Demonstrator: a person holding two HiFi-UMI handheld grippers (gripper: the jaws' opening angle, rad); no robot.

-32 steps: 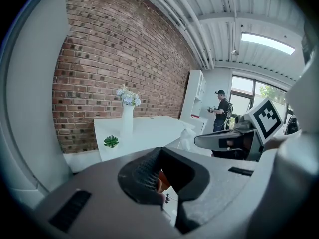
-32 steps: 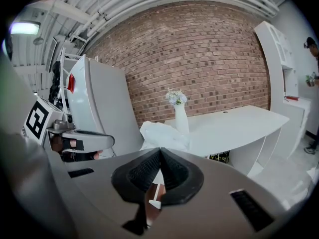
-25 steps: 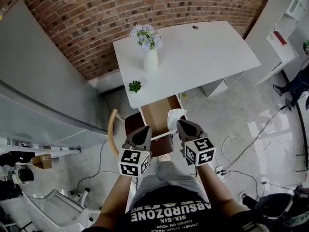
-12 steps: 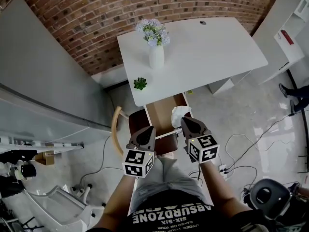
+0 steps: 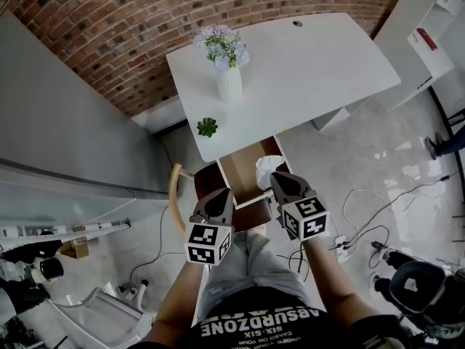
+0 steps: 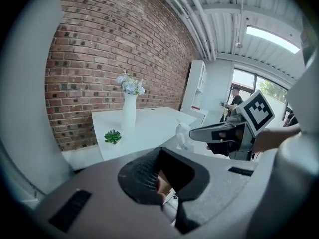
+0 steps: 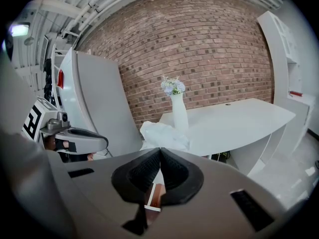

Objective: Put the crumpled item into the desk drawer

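Readable text: only on the black T-shirt (image 5: 258, 324) at bottom centre of the head view. The white print is upside down and reads "ABSURDZONE SIX-SIX"; the smaller lines under it are too small to read. Red tag on the white shelving unit (image 5: 434, 31), upper right: illegible.

Room: white rectangular worktop (image 5: 320, 64) at upper centre, against a red brick wall (image 5: 123, 27) that runs across the top. Glossy pale grey floor (image 5: 363, 158) on the right, with loose cables (image 5: 360, 227) at lower right. A large flat grey panel (image 5: 65, 122) fills the left. A chair with a curved wooden back (image 5: 173, 195) sits at lower left of the drawer, centre frame.

Containers: tall white vase (image 5: 229, 84) stands upright on the worktop's left part and holds pale blue-lilac flowers (image 5: 220, 46). Small green succulent plant (image 5: 207, 128) is near the worktop's front left corner; can't make out its pot. Brown-lined desk drawer (image 5: 238, 171) stands open below the worktop's front edge; only its brown bottom shows.

Right tool (image 5: 277, 176): jaws clenched on the crumpled white paper wad (image 5: 265, 170), which bulges out past the tips. The wad is over the drawer's right side; can't tell if it touches the drawer.

Left tool (image 5: 223, 193): jaws closed together, gripping nothing. It is at the drawer's front left corner, beside the right tool.
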